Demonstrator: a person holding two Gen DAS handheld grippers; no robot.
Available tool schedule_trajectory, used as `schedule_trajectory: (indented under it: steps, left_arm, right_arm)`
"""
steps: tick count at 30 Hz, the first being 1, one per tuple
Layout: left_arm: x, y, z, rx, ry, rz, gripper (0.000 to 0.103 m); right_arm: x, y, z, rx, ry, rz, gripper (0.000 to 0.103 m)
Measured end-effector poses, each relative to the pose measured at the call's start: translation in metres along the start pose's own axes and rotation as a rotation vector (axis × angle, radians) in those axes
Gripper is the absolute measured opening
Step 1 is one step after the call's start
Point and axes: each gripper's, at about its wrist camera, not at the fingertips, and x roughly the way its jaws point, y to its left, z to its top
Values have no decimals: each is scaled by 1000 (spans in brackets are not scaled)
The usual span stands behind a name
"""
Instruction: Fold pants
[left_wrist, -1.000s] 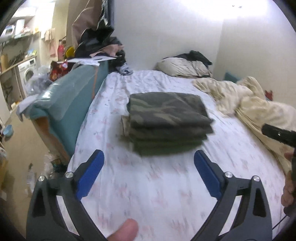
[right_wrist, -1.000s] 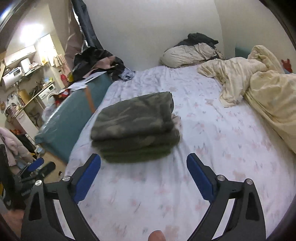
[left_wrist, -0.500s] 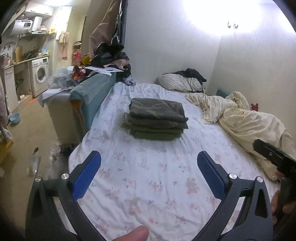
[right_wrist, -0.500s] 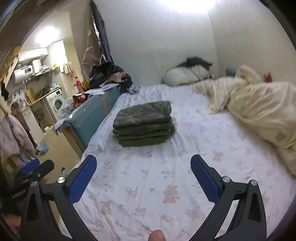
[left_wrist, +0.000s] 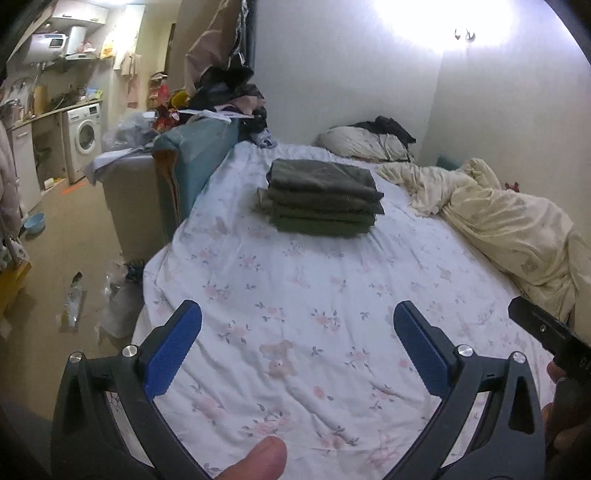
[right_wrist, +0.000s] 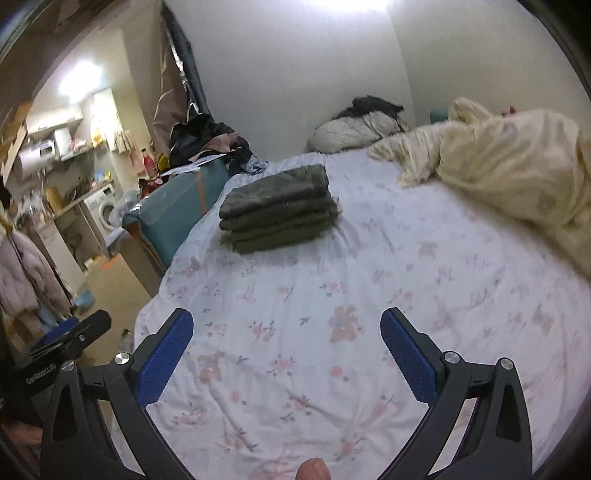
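Note:
Dark green camouflage pants (left_wrist: 321, 195) lie folded in a neat stack on the floral bed sheet (left_wrist: 295, 314), towards the bed's left edge; the right wrist view shows the same pants (right_wrist: 277, 210) from the other side. My left gripper (left_wrist: 297, 325) hovers over the near end of the bed, well short of the stack, wide open with nothing between its blue pads (left_wrist: 170, 350). My right gripper (right_wrist: 286, 332) is likewise open and empty, also far back from the pants. A thumb tip shows at the bottom of each view.
A cream duvet (left_wrist: 509, 225) is bunched along the bed's right side, a pillow (left_wrist: 362, 144) with dark clothes at the head. A teal sofa (left_wrist: 192, 155) piled with clothes borders the bed's left edge. Litter lies on the floor (left_wrist: 74, 295), a washing machine (left_wrist: 83, 136) beyond.
Both grippers have drawn back from the folded pants towards the foot of the bed, so the stack looks smaller and farther away. The jaws stay wide open and empty.

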Motion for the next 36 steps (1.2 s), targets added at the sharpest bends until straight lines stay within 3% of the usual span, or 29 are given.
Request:
schedule_trajectory:
  steps: [8,36]
  left_arm:
    - [16,-21,-5,89,15,36,103]
    - [9,-19,-6,74,11,21,103]
  right_arm:
    - [24,3,-10,-33,29,-45,103]
    - [27,11,-16,-96,37,-56,103]
